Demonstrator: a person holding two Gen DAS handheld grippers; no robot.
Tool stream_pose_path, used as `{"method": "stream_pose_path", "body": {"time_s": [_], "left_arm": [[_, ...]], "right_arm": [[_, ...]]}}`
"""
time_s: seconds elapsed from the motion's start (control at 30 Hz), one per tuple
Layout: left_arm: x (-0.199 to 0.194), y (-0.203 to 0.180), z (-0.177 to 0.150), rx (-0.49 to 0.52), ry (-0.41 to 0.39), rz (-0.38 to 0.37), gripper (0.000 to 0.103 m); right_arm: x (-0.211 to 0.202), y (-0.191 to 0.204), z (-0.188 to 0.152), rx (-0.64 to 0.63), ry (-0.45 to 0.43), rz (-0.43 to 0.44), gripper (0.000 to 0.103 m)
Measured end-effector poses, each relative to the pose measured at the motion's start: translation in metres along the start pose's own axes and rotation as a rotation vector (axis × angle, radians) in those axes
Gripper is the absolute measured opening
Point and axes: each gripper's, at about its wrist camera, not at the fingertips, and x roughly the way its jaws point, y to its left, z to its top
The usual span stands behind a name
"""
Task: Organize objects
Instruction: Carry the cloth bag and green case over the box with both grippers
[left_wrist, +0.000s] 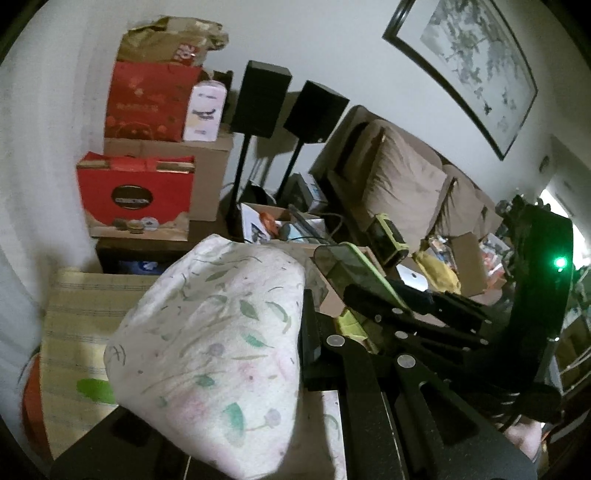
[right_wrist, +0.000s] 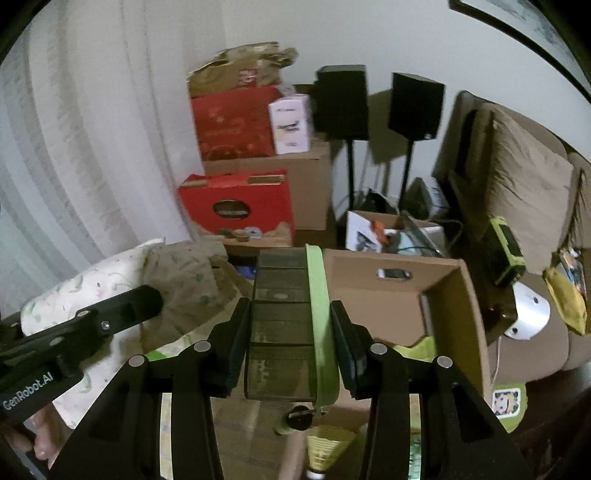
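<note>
Step in hand: right gripper (right_wrist: 291, 345) carries a smoky translucent case (right_wrist: 282, 325) with a lime-green band, and I judge the open cardboard box (right_wrist: 458, 314) just beyond it to be the likely place to set it, though the task does not say.
Right tool: clenched on the case, one pad on each long side; the case stands on edge between them.
Left tool: left gripper (left_wrist: 258, 369) is clamped on a floral pouch (left_wrist: 210, 343); in the left wrist view only the finger on its right side shows, the other being hidden behind the cloth.
Doing it well: bring the case over the box's near wall, lower it until it is borne, then release; a small key and ring dangle below the case and could catch on the rim.
Pouch: keep it well apart from the right arm, since the two tools are close beside each other.
Case material: hard, glossy, ribbed into panels, box-shaped; likely slippery, so a steady squeeze matters.
Pouch material: soft white cloth printed with green leaves and pale pink flowers, plump and rounded; it should sag and shift in the grip.
Box material: plain brown corrugated card, top open, handle slot in the far wall, something yellow-green lying at its bottom.
Below the case: a yellow shuttlecock (right_wrist: 325, 448) near the lower edge of the view.
</note>
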Motion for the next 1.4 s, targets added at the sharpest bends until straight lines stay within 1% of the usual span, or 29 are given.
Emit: {"method": "stream_pose_path", "body": {"time_s": [0.23,0.4,0.53,0.67,0.8,0.93,1.03,1.1,1.2,1.23,1.27,1.4], "left_arm": [[0.042,-0.027,0.011,-0.006,0.032,-0.052,0.004],[0.070,-0.053,0.015,0.013,0.051,-0.077,0.004],[0.093,-0.072,0.023,0.038,0.057,-0.079,0.004],[0.114,-0.087,0.030,0.072,0.052,-0.064,0.004],[0.139,-0.092,0.031,0.079,0.069,-0.070,0.004],[0.170,-0.095,0.028,0.101,0.099,-0.093,0.004],[0.193,-0.098,0.020,0.114,0.154,-0.133,0.005],[0.202,-0.101,0.014,0.134,0.172,-0.142,0.005],[0.217,-0.101,0.004,0.149,0.217,-0.131,0.010],[0.220,-0.098,0.002,0.140,0.229,-0.126,0.016],[0.220,-0.096,0.000,0.134,0.236,-0.125,0.025],[0.212,-0.084,0.001,0.110,0.244,-0.109,0.042]], "right_arm": [[0.010,-0.040,-0.010,0.073,0.018,-0.030,0.043],[0.009,-0.068,-0.014,0.112,0.021,-0.067,0.043],[0.004,-0.087,-0.019,0.136,0.017,-0.093,0.043],[0.000,-0.107,-0.024,0.162,0.017,-0.113,0.043],[0.000,-0.124,-0.030,0.189,0.023,-0.122,0.043],[0.002,-0.133,-0.035,0.201,0.027,-0.131,0.043],[0.004,-0.139,-0.040,0.208,0.027,-0.142,0.043],[0.006,-0.143,-0.044,0.216,0.030,-0.140,0.043],[0.011,-0.147,-0.048,0.220,0.044,-0.149,0.043],[0.013,-0.148,-0.049,0.223,0.050,-0.150,0.043],[0.015,-0.150,-0.050,0.228,0.053,-0.150,0.043],[0.017,-0.149,-0.052,0.233,0.054,-0.143,0.043]]}}
